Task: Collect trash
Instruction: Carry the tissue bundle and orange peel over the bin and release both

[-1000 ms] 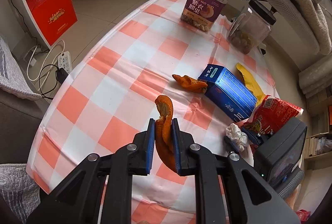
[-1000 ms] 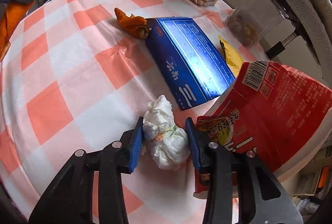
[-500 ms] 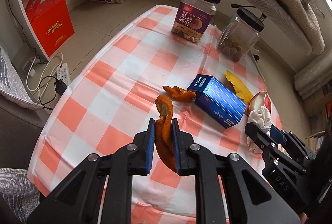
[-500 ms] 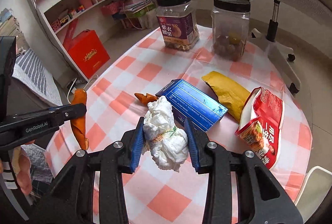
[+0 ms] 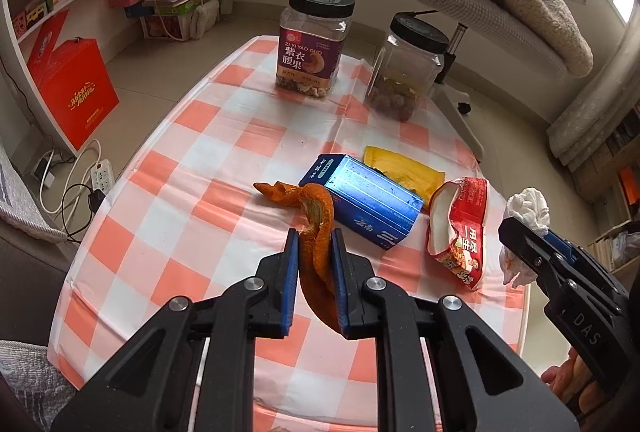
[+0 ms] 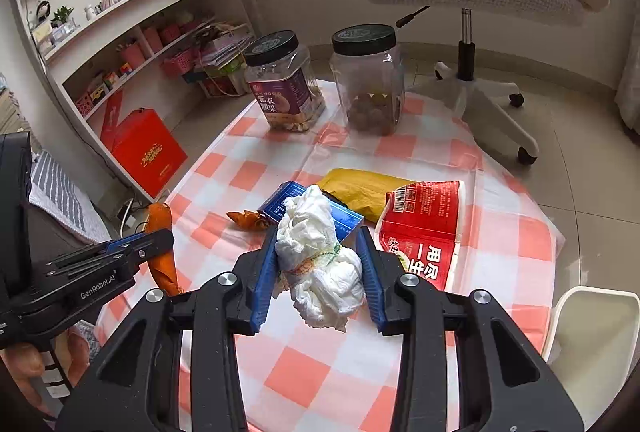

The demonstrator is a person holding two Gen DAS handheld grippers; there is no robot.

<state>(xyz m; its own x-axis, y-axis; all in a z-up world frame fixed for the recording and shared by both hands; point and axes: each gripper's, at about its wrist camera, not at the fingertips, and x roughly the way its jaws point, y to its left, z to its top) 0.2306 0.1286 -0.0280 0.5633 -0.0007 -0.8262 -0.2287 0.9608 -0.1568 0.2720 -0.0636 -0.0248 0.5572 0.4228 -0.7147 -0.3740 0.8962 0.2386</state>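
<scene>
Checked table (image 5: 168, 167) below; left gripper (image 5: 314, 264) pinches peel (image 5: 316, 232), right gripper (image 6: 320, 264) pinches tissue (image 6: 320, 264), both lifted for binning; bin (image 6: 592, 332) at 4 o'clock.

Purple label of the nut jar (image 5: 311, 56), far ahead of the left jaws: "ZI YI YAO GUO" over "紫衣腰果". Red snack bag (image 5: 460, 228), ahead and right of the same jaws: large "用", smaller print unreadable. In the right wrist view the bag (image 6: 424, 228) reads "用" and "生" and carries a barcode. Left gripper (image 6: 158, 250) body: "GenRobot.AI". Right gripper (image 5: 522, 232) body: "DAS". Blue box (image 5: 368, 201) print and red gift box (image 5: 74, 91) gold lettering too small to read.
</scene>
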